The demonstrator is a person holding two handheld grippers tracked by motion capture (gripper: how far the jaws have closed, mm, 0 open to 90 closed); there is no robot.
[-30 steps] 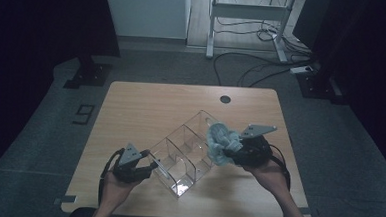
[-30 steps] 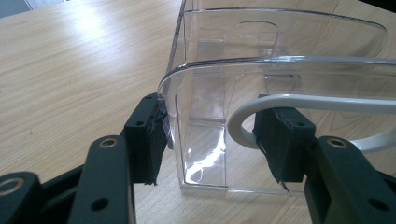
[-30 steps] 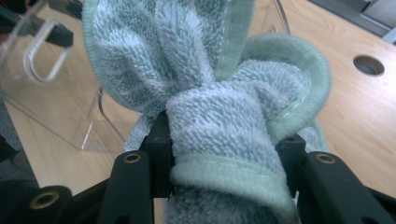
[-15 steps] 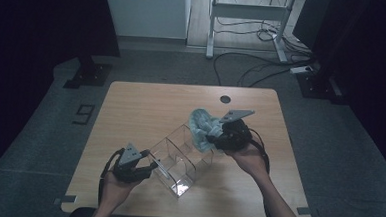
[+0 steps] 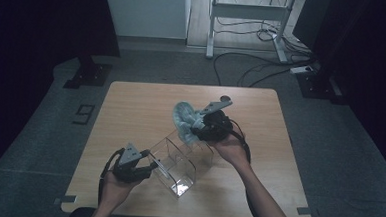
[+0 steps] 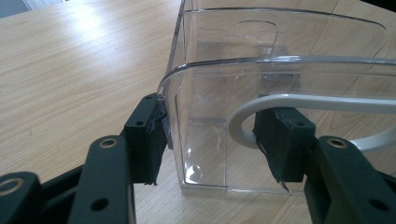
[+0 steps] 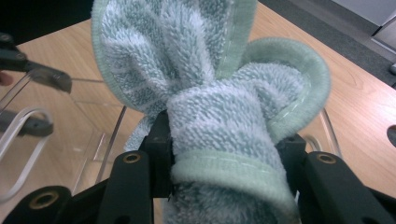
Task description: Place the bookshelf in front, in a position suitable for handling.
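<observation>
The clear organizer lay slantwise on the surface, its long axis running from the near end by the person's left hand to the far end by the right. The left hand-held gripper stood at that near end, its jaws astride the end wall with the pads close against it; I could not tell whether they truly pinched it. The right hand-held gripper was clenched around a bunched pale-green towel, held just above the organizer's far end. The open compartments thus lay below and toward the near end from the towel, so the right hand-held gripper was the one placed to lower it in.
</observation>
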